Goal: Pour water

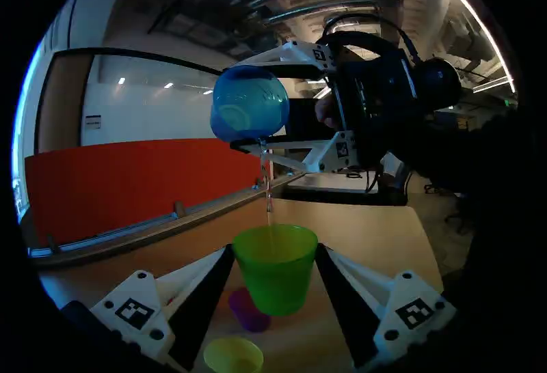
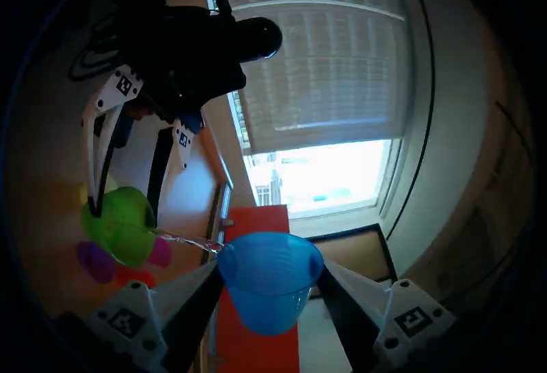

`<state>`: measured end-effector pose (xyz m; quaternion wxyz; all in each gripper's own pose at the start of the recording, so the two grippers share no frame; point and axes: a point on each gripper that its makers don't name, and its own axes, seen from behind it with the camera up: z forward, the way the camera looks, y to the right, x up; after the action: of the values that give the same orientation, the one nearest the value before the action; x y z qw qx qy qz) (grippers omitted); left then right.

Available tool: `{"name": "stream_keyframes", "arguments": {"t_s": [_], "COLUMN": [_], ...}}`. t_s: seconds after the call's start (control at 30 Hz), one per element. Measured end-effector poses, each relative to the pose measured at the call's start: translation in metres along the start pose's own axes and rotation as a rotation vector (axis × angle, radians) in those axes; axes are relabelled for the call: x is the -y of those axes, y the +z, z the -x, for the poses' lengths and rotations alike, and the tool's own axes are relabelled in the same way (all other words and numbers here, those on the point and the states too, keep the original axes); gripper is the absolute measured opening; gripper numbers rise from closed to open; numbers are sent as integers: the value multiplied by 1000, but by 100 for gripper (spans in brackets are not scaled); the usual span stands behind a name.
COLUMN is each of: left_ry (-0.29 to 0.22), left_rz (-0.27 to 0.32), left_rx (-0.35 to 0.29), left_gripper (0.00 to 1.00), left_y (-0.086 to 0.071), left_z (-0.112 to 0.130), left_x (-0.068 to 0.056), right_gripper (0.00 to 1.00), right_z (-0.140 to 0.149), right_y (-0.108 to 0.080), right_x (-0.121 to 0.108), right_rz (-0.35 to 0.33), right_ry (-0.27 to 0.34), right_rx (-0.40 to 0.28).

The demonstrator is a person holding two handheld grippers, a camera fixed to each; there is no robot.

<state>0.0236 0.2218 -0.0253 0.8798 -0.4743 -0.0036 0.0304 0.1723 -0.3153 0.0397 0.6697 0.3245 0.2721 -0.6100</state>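
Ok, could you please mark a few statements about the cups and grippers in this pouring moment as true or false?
1. The blue cup is tilted, and a thin stream of water falls from it into the green cup. True.
2. The left gripper holds the blue cup. False: it is shut on the green cup; the right gripper holds the blue one.
3. A purple cup and a yellow cup sit on the table. True.
4. The green cup lies on its side. False: it is held upright.
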Motion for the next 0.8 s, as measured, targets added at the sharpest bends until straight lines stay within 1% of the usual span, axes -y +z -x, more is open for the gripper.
{"name": "stream_keyframes", "arguments": {"t_s": [0.57, 0.8], "left_ry": [-1, -13], "left_rz": [4, 4], "left_rx": [-5, -17], "left_gripper": [87, 87], "left_y": [1, 1], "left_z": [-3, -4], "left_x": [-2, -2], "right_gripper": [90, 90], "right_z": [1, 1], "right_y": [1, 3], "right_x": [-5, -5], "right_rz": [14, 15], "right_ry": [-85, -116], "right_rx": [10, 16]}}
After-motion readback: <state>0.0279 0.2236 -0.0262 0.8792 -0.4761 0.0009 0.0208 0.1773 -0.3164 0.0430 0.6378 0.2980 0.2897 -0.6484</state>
